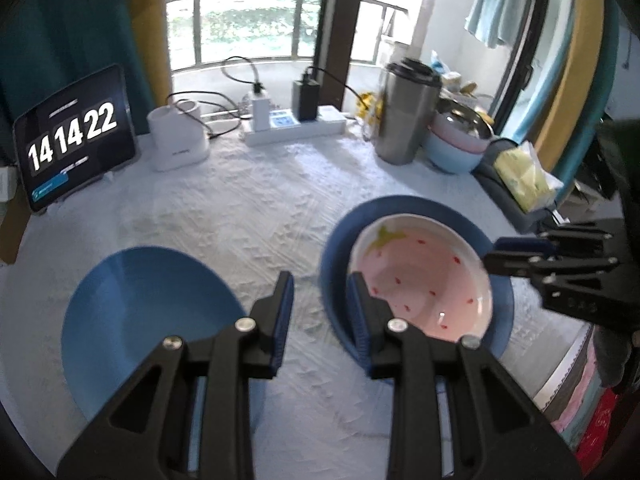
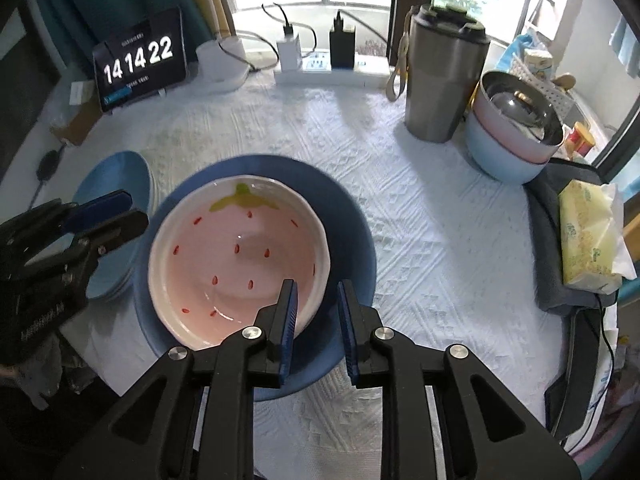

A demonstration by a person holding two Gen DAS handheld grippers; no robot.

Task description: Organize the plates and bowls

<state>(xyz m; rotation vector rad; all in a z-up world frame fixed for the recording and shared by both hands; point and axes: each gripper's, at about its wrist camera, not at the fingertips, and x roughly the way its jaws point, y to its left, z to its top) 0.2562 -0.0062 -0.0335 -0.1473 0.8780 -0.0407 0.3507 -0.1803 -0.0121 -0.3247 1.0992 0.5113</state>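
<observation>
A pink strawberry-pattern bowl (image 2: pixel 240 256) sits in a dark blue plate (image 2: pixel 352 232) on the white cloth. My right gripper (image 2: pixel 317 308) straddles the bowl's near-right rim, one finger inside and one outside. Its pads stand slightly apart from the rim, so it is open. In the left wrist view the bowl (image 1: pixel 420 280) and dark blue plate (image 1: pixel 336 248) lie right of my left gripper (image 1: pixel 322 304). That gripper hovers narrowly open over the cloth, with nothing in it. A light blue plate (image 1: pixel 152 312) lies to its left. The right gripper (image 1: pixel 494 254) reaches in at the bowl's right rim.
At the back stand a tablet clock (image 2: pixel 140 60), a power strip with chargers (image 2: pixel 320 68) and a steel tumbler (image 2: pixel 444 76). Stacked pastel bowls with a metal bowl on top (image 2: pixel 512 128) and a tissue pack (image 2: pixel 588 236) sit at the right. The table's edge runs close on the left.
</observation>
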